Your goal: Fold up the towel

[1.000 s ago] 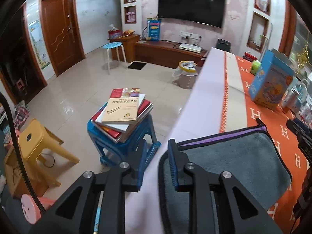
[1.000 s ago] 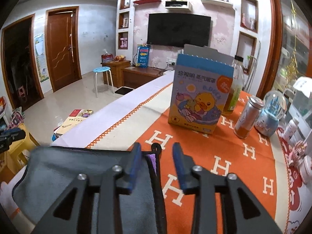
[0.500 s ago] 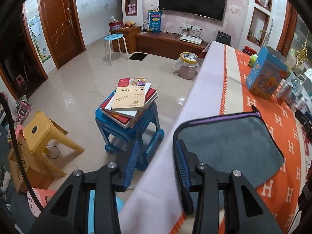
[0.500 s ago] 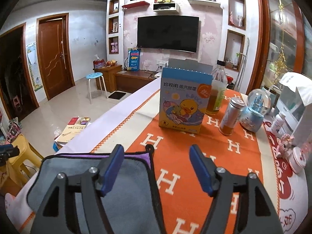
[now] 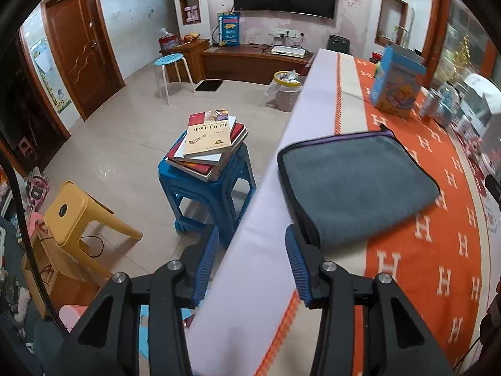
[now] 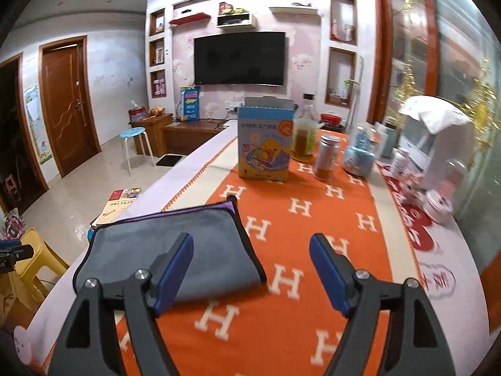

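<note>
A grey towel [image 5: 353, 185] with a dark border and a purple edge lies folded flat on the table, near its left edge. It also shows in the right wrist view [image 6: 169, 250]. My left gripper [image 5: 250, 263] is open and empty, held above the table's left edge just short of the towel. My right gripper [image 6: 250, 269] is open wide and empty, above the orange cloth at the towel's near right corner.
The table has an orange runner [image 6: 297, 219] with white H marks. At its far end stand a blue duck box [image 6: 264, 148], a bottle [image 6: 305, 134], a can [image 6: 325, 156] and a white appliance [image 6: 438, 144]. Left of the table a blue stool [image 5: 203, 185] carries books; a yellow stool [image 5: 72, 213] stands nearby.
Both grippers opened, let go of the towel and pulled back and up from it. The towel now lies folded flat on the table.
</note>
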`<state>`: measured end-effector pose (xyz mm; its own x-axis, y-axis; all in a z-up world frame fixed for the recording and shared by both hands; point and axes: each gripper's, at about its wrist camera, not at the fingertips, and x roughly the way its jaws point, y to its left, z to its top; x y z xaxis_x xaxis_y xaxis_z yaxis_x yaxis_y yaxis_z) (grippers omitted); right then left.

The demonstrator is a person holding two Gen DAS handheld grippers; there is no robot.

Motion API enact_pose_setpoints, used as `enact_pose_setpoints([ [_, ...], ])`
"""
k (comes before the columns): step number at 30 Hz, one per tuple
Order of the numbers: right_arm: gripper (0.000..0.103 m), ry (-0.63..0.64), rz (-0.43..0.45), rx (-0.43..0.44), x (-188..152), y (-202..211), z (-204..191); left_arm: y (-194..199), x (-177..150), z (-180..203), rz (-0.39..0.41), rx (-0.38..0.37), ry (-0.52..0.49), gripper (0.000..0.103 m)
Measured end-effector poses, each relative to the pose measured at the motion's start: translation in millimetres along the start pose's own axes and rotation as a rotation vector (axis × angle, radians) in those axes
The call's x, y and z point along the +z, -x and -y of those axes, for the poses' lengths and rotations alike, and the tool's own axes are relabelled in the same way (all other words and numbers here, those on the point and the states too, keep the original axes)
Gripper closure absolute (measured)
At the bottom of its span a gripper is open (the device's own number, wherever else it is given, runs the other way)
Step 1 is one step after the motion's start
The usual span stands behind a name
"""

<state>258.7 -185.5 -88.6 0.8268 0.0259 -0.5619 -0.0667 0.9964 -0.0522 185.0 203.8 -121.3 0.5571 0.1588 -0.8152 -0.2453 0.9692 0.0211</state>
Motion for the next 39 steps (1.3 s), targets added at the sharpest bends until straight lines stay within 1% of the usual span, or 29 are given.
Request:
enact_pose_setpoints([
  [4, 0.026, -0.036, 0.001, -0.032, -19.4, 30.5, 6.4, 23.2, -20.1, 3.6, 0.006, -0.015, -0.052, 0.058],
  [9, 0.026, -0.092, -0.006, -0.075, -45.0, 71.6, 17.9, 49.9, -32.2, 14.9, 0.02, -0.03, -0.112, 0.058],
  [15, 0.026, -0.134, -0.036, -0.142, -68.2, 114.9, 35.3, 79.4, -44.7, 41.1, 0.042, -0.093, -0.185, 0.049],
  [17, 0.024, -0.15, -0.047, -0.163, -75.8, 130.3, 41.5, 88.0, -49.2, 53.4, 0.05, -0.123, -0.21, 0.046],
  [20, 0.021, -0.158, -0.065, -0.195, -88.0, 149.4, 50.1, 99.8, -55.5, 73.5, 0.058, -0.178, -0.245, 0.037],
  [22, 0.02, -0.159, -0.083, -0.213, -96.3, 161.8, 57.3, 107.4, -60.2, 86.9, 0.065, -0.211, -0.272, 0.035],
  [23, 0.02, -0.163, -0.092, -0.216, -99.3, 166.2, 59.7, 111.3, -62.2, 94.3, 0.067, -0.224, -0.287, 0.035],
  [25, 0.019, -0.175, -0.112, -0.222, -107.8, 178.5, 67.6, 120.4, -66.9, 108.9, 0.07, -0.252, -0.314, 0.031],
  [28, 0.018, -0.186, -0.14, -0.224, -116.9, 192.9, 74.1, 130.9, -72.6, 124.9, 0.069, -0.278, -0.332, 0.026],
  [31, 0.018, -0.195, -0.192, -0.231, -123.6, 203.8, 83.2, 142.5, -77.0, 138.6, 0.052, -0.3, -0.339, 0.021],
  [34, 0.017, -0.221, -0.233, -0.22, -124.1, 213.1, 88.6, 152.5, -79.6, 149.0, 0.046, -0.312, -0.337, 0.015],
  [36, 0.016, -0.231, -0.249, -0.203, -123.2, 218.4, 88.5, 159.8, -81.1, 153.3, 0.053, -0.317, -0.342, 0.014],
  [39, 0.015, -0.232, -0.278, -0.188, -120.8, 223.9, 84.6, 167.4, -82.2, 155.3, 0.06, -0.305, -0.346, 0.012],
])
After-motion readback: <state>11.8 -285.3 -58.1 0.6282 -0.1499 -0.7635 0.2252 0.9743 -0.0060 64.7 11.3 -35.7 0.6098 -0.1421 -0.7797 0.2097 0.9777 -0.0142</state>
